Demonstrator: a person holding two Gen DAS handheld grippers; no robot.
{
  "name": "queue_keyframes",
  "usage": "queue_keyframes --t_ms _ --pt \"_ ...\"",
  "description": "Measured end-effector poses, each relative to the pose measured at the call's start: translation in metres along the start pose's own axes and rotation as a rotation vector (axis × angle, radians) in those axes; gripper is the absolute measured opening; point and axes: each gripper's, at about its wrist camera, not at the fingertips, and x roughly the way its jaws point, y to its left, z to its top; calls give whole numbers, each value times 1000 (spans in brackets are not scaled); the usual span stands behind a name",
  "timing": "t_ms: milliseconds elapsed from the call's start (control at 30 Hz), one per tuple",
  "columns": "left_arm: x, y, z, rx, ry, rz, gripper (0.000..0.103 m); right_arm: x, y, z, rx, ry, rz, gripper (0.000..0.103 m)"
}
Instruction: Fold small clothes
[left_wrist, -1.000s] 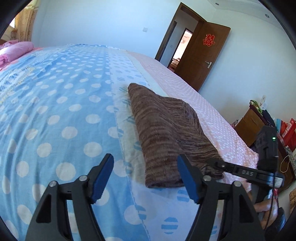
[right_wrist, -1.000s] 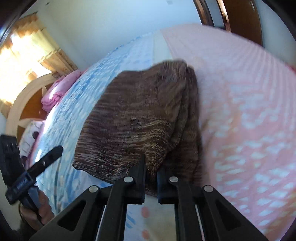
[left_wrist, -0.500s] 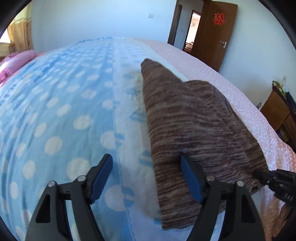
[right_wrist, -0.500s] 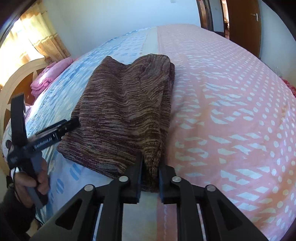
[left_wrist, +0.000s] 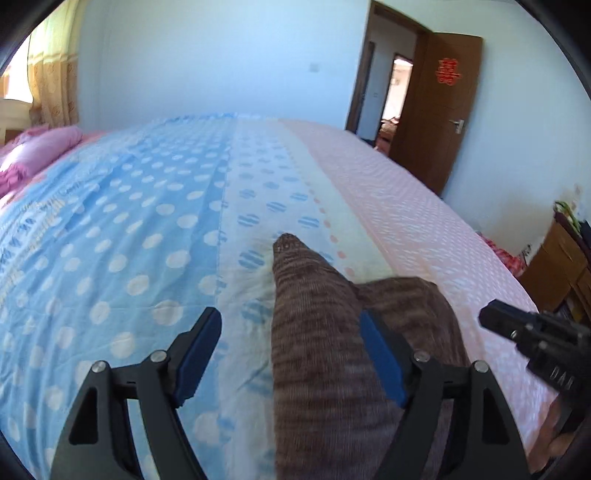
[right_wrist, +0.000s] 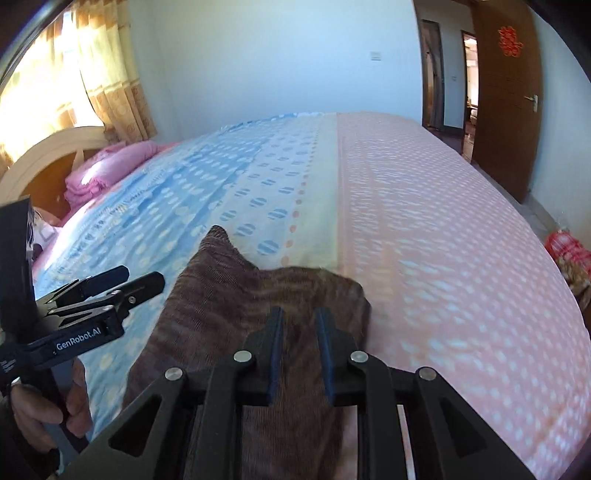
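A brown striped knit garment lies folded lengthwise on the bed, near its front edge. It also shows in the right wrist view. My left gripper is open, its blue pads astride the garment's left edge, which lies between the fingers and over the right pad. My right gripper has its jaws close together with a narrow gap, pinching a fold of the garment's right part. The left gripper shows in the right wrist view, and the right one in the left wrist view.
The bed sheet is blue with white dots on the left and pink on the right. Pink pillows lie at the head. A brown door stands open at the right, and a wooden cabinet is beside the bed.
Both grippers have pushed forward and lower over the garment. The left gripper's open fingers now straddle its left edge. The right gripper's jaws have parted slightly but still hold cloth.
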Motion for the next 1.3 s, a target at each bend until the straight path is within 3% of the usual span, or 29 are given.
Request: queue_keyframes --t_ms 100,167,267,400,467,533,600,700,833,900,1133,1233,1267,1300 --pt "38 11 -3 -97 81 3 80 50 -4 -2 -29 97 -90 19" --pt "60 22 -14 -136 128 32 83 56 -18 -4 8 46 -107 18" --pt "61 43 -23 -245 118 -67 88 61 -38 -2 118 19 -84 19" --pt "60 25 -25 -161 127 15 91 61 -33 1 70 20 -139 20" --pt "60 22 -24 -150 133 24 92 52 -35 1 85 21 -146 20" --pt "59 22 -24 -147 133 23 92 28 -34 -7 94 -17 -219 20" --pt "59 22 -23 -141 135 28 92 -3 -25 -19 80 -58 -171 20" --pt "63 21 -21 -130 133 44 92 -32 -5 -46 43 -47 -140 20" --pt "66 21 -19 -122 131 60 93 -30 0 -83 106 22 -74 20" --pt "66 20 -19 -118 130 68 94 -25 -5 -97 127 -16 -81 20" --pt "65 17 -19 -98 125 111 97 -24 8 -99 52 -43 -146 25" --pt "64 16 -19 -93 124 127 99 -26 2 -98 68 -44 -132 27" --pt "63 15 -19 -89 124 135 99 -26 -1 -99 83 -43 -129 30" --pt "61 13 -19 -78 119 149 99 -25 -6 -98 103 -37 -139 46"
